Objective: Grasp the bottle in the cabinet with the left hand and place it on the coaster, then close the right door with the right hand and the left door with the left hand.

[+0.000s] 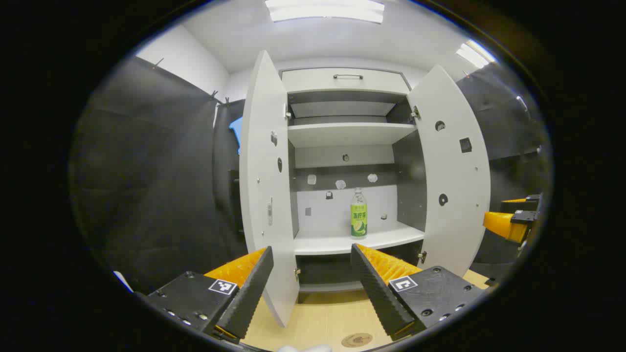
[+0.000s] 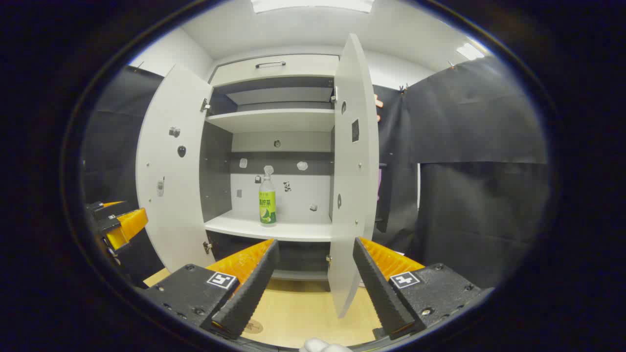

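A clear bottle (image 1: 358, 213) with a green label stands upright on the cabinet's lower shelf (image 1: 357, 240); in the right gripper view the bottle (image 2: 267, 201) stands left of the shelf's middle. Both white doors are swung wide: the left door (image 1: 266, 186) and the right door (image 1: 452, 181), also the right door (image 2: 353, 161) seen edge-on. A round brown coaster (image 1: 356, 340) lies on the wooden table in front. My left gripper (image 1: 313, 286) is open, well short of the cabinet. My right gripper (image 2: 313, 286) is open too, before the right door's edge.
The wooden table (image 1: 318, 318) runs under the cabinet front. An upper shelf (image 1: 349, 132) and a drawer with a handle (image 1: 348, 77) sit above. The other gripper (image 1: 511, 220) shows at the far right of the left gripper view. Black cloth walls stand on both sides.
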{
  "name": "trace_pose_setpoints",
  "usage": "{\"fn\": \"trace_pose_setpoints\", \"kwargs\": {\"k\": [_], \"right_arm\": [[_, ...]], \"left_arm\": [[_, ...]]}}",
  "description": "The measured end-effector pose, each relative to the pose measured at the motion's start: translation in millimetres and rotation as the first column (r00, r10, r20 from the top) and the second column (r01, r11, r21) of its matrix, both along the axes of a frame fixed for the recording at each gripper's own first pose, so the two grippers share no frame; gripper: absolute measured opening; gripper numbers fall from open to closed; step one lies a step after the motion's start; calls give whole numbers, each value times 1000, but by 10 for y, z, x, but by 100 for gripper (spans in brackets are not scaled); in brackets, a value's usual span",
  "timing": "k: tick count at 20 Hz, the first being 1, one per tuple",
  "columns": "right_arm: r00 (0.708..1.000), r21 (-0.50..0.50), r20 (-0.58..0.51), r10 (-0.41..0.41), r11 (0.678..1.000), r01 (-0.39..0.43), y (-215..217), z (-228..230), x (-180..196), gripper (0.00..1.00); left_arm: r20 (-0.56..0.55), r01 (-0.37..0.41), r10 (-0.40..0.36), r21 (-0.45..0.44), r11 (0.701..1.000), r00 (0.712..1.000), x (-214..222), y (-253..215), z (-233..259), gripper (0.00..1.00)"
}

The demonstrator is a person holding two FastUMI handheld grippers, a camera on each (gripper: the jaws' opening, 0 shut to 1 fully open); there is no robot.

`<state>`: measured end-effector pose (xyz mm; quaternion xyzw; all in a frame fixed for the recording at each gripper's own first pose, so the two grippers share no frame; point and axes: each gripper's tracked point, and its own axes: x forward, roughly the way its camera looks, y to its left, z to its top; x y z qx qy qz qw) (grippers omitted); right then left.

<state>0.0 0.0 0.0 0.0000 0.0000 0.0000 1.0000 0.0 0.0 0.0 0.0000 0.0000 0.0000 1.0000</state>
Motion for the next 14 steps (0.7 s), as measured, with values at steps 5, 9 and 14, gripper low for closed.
{"fn": "trace_pose_setpoints", "kwargs": {"k": [5, 9, 14], "right_arm": [[1000, -11, -9, 7, 1000, -7, 31, -47, 29, 99], [1000, -7, -12, 13, 1000, -13, 24, -61, 65, 99], [1000, -9, -18, 8, 1000, -8, 7, -48, 120, 99]], "left_arm": [[-16, -4, 4, -8, 1000, 1000, 32, 4, -30, 98], [-18, -6, 6, -6, 1000, 1000, 78, -14, -38, 98], [-7, 0, 0, 17, 1000, 1000, 219, -33, -11, 98]]}}
